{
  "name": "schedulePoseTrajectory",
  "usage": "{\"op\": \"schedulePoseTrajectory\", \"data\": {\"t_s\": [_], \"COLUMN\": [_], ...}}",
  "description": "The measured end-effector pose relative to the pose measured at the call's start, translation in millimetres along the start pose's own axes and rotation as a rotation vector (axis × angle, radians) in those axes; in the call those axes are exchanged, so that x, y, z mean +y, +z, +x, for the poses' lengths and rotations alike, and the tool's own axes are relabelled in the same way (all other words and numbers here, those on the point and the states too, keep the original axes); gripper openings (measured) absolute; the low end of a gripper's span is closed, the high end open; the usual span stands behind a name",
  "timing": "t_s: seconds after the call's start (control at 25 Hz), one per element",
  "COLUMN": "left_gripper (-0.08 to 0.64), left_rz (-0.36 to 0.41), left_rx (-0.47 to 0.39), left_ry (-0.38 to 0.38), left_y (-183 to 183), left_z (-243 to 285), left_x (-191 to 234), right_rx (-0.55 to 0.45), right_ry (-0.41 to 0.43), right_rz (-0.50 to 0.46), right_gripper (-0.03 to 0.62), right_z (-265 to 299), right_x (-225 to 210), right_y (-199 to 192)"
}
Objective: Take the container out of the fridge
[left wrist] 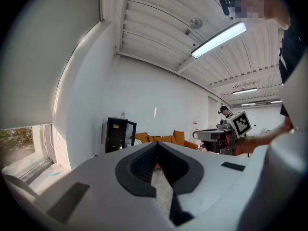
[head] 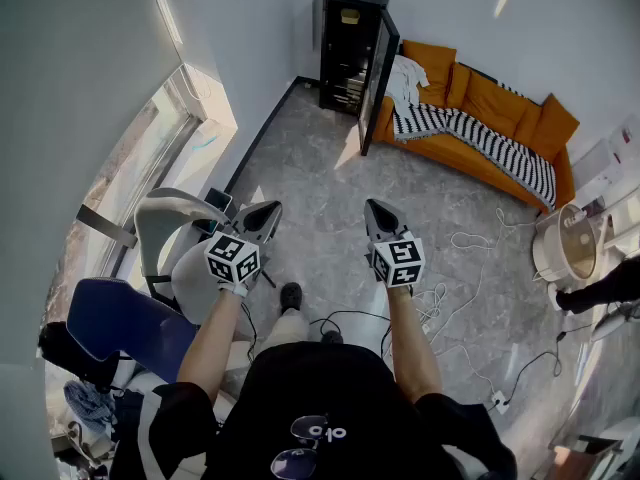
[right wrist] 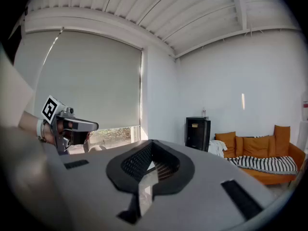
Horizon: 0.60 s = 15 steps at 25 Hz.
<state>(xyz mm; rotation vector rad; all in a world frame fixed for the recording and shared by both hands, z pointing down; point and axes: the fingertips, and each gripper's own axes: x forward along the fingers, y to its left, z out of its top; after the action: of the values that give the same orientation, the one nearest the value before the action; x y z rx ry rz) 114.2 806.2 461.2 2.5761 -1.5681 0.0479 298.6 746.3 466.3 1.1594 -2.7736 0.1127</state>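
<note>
A black fridge (head: 352,48) stands against the far wall with its glass door (head: 378,83) swung open. On its top shelf is a small yellow container (head: 349,15); it also shows as a yellow speck (right wrist: 195,125) in the right gripper view. Both grippers are held side by side at waist height, far from the fridge and pointing toward it. My left gripper (head: 268,209) is shut and empty, its tips meeting in its own view (left wrist: 156,146). My right gripper (head: 372,206) is shut too, with nothing between its pads (right wrist: 151,146).
An orange sofa (head: 480,118) with a striped blanket (head: 480,138) stands right of the fridge. A grey chair (head: 175,233) and a blue chair (head: 120,323) are close on my left by the window. Cables (head: 450,298) trail over the grey floor at right, near a white round appliance (head: 565,243).
</note>
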Motion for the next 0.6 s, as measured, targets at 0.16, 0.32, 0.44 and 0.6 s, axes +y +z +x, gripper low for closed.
{"op": "schedulePoseTrajectory", "data": {"t_s": [0.16, 0.32, 0.44, 0.6], "left_gripper": [0.006, 0.008, 0.008, 0.007], "left_rz": [-0.001, -0.005, -0.006, -0.01], "left_rx": [0.006, 0.008, 0.008, 0.003], "left_ry": [0.001, 0.0, 0.002, 0.013], "left_y": [-2.4, -5.9, -6.6, -5.0], "left_z": [2.7, 6.8, 8.9, 10.0], "left_x": [-9.3, -18.4, -23.2, -25.9], "right_rx": [0.0, 0.0, 0.005, -0.002], "right_ry": [0.001, 0.006, 0.009, 0.016], "right_rz": [0.0, 0.004, 0.008, 0.031], "right_gripper": [0.008, 0.008, 0.008, 0.008], "right_z": [-6.8, -12.0, -14.4, -17.1], "right_x": [-6.5, -11.8, -15.3, -19.3], "right_y": [-1.0, -4.3, -7.4, -6.9]}}
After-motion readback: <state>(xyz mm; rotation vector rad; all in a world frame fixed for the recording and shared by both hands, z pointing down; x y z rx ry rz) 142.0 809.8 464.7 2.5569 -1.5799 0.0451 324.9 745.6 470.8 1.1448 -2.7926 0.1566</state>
